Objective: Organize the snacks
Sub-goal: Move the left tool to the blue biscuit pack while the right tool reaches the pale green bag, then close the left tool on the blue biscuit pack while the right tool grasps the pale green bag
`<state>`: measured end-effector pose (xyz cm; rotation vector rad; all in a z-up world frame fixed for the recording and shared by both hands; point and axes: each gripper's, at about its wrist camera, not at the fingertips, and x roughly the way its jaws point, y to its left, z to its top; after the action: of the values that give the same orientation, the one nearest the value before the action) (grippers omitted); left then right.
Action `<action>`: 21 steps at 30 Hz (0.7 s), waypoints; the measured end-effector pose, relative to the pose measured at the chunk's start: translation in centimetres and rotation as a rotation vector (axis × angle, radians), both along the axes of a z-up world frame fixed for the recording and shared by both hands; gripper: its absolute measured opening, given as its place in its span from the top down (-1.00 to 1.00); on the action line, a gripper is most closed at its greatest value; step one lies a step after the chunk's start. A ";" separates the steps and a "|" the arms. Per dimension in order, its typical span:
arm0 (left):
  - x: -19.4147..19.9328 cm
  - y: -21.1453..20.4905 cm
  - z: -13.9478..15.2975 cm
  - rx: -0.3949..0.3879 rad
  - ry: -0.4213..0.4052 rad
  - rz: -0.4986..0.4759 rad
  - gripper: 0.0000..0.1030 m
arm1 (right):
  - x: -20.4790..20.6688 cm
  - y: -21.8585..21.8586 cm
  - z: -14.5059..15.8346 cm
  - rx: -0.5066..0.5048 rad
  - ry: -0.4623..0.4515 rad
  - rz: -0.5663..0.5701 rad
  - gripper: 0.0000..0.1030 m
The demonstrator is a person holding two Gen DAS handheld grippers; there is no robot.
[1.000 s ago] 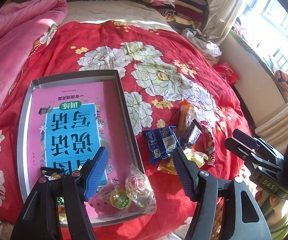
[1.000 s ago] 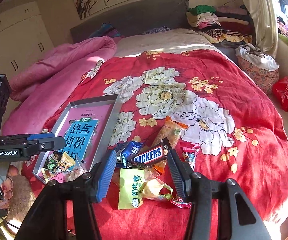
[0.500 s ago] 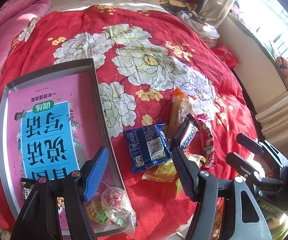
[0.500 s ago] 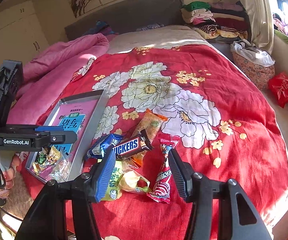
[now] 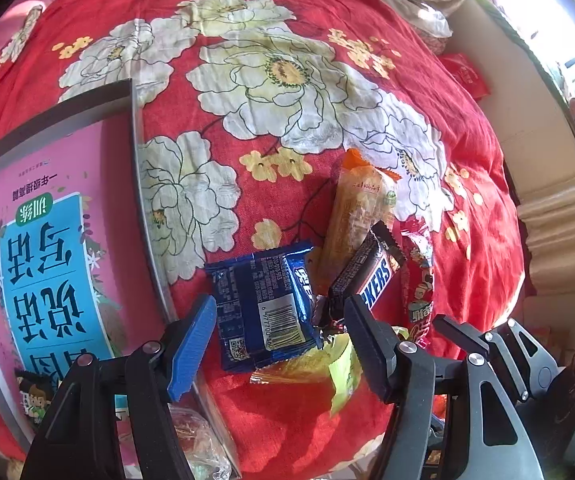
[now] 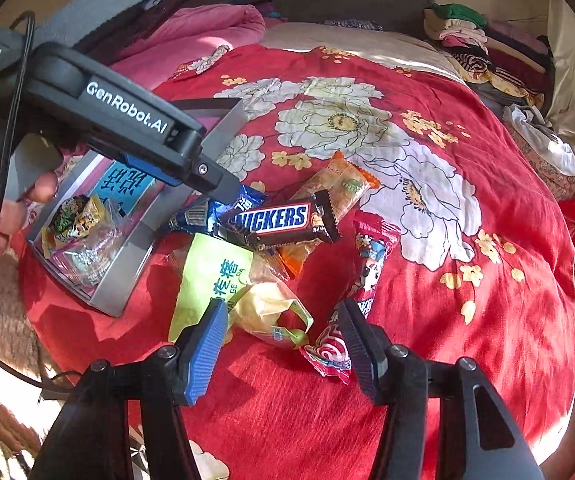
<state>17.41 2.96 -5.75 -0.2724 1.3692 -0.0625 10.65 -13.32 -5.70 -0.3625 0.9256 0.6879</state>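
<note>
On the red floral bedspread (image 6: 427, 264) a heap of snacks lies just beside a grey tray (image 6: 135, 248). A blue biscuit packet (image 5: 263, 304) lies barcode up, nearest the tray. A Snickers bar (image 6: 283, 220) rests across the heap, overlapping the blue packet and a long orange-ended clear wrapper (image 6: 339, 188). Below them lies a crumpled yellow-green packet (image 6: 223, 280), and to its right a red candy wrapper (image 6: 363, 276). Inside the tray's near corner sit several small wrapped sweets (image 6: 79, 236).
</note>
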 end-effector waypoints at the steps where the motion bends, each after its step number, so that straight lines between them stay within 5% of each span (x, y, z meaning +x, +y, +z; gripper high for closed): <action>1: 0.2 -0.1 -0.2 -0.005 0.007 0.001 -0.33 | -0.1 0.2 -0.2 -0.016 -0.007 0.011 -0.12; 11: 0.8 1.2 -2.2 -0.067 0.096 0.097 -0.32 | -1.1 3.2 -2.8 -0.170 -0.059 0.188 -0.12; 21: 0.8 2.1 -4.0 -0.135 0.127 0.174 -0.32 | -0.3 4.1 -4.3 -0.163 -0.045 0.237 -0.12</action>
<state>18.25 5.06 -9.71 -0.5149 1.4643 0.0079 10.38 -9.19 -10.04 -0.6375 0.9061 0.8187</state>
